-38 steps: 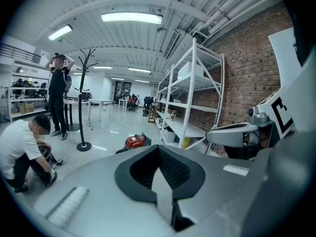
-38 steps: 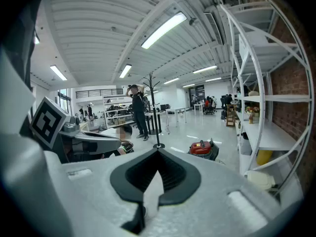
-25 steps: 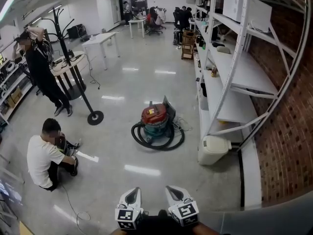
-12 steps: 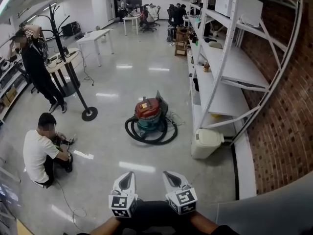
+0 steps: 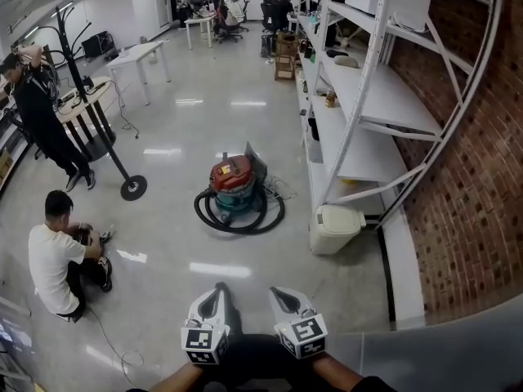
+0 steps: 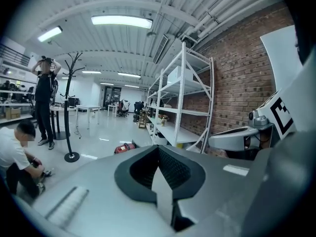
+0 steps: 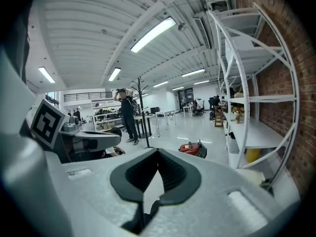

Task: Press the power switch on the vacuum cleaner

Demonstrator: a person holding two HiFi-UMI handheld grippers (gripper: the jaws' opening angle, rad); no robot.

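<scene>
The vacuum cleaner (image 5: 233,184) stands on the glossy floor a few metres ahead. It has a red lid and a teal drum, with a black hose (image 5: 242,221) coiled round its base. It also shows small in the left gripper view as the vacuum cleaner (image 6: 123,147) and in the right gripper view as the vacuum cleaner (image 7: 192,148). No switch can be made out at this distance. My left gripper (image 5: 218,289) and right gripper (image 5: 278,292) are held side by side at the bottom of the head view, far short of it. Both are shut and hold nothing.
A white shelving rack (image 5: 359,113) runs along the brick wall on the right, with a white bin (image 5: 337,227) at its foot. A person (image 5: 53,256) sits on the floor at the left. A black coat stand (image 5: 131,188) and a standing person (image 5: 37,113) are behind.
The head view has shifted: the vacuum cleaner has slid left and slightly up in the picture, and the grippers sit a little higher. Both grippers stay shut.
</scene>
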